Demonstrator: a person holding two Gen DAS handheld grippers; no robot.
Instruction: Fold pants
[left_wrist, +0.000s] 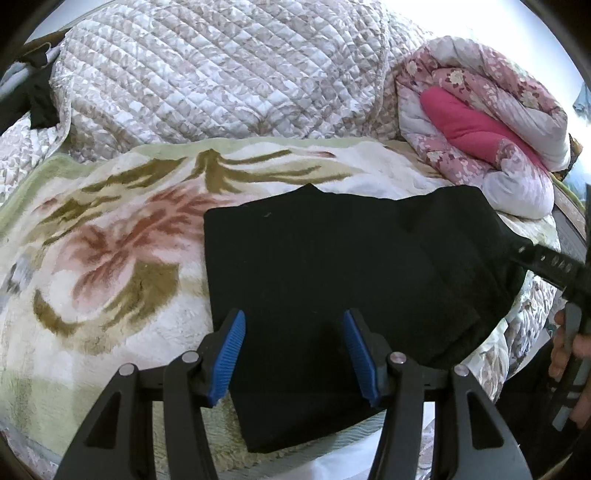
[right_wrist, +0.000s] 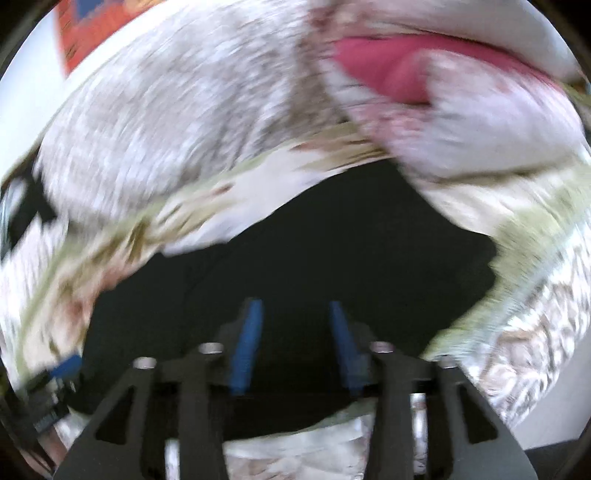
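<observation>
The black pants (left_wrist: 332, 258) lie folded into a broad flat block on the floral blanket (left_wrist: 110, 240), a little to the right of its middle. The left edge of the pants is straight and clean; the far edge has a small peak near its middle; the right side is rounder and reaches close to the edge of the bed. The near corner hangs slightly over the blanket's front border.

The left gripper (left_wrist: 293, 354) hovers over the near part of the pants, its jaws parted about halfway, and its blue pads (left_wrist: 231, 354) hold nothing. The right gripper (right_wrist: 293, 332) is also above the black cloth, jaws apart and empty; this view is strongly blurred. In the left wrist view the right gripper's black body comes in at the right edge of the pants, with a hand (left_wrist: 565, 354) on its handle; whether it touches the cloth I cannot tell.

To the left of the pants the blanket is open and flat. Behind it rises a grey quilted cover (left_wrist: 221, 74), and at the far right a rolled pink floral quilt (left_wrist: 480, 122) stands near the far right corner of the pants, so room there is narrow
</observation>
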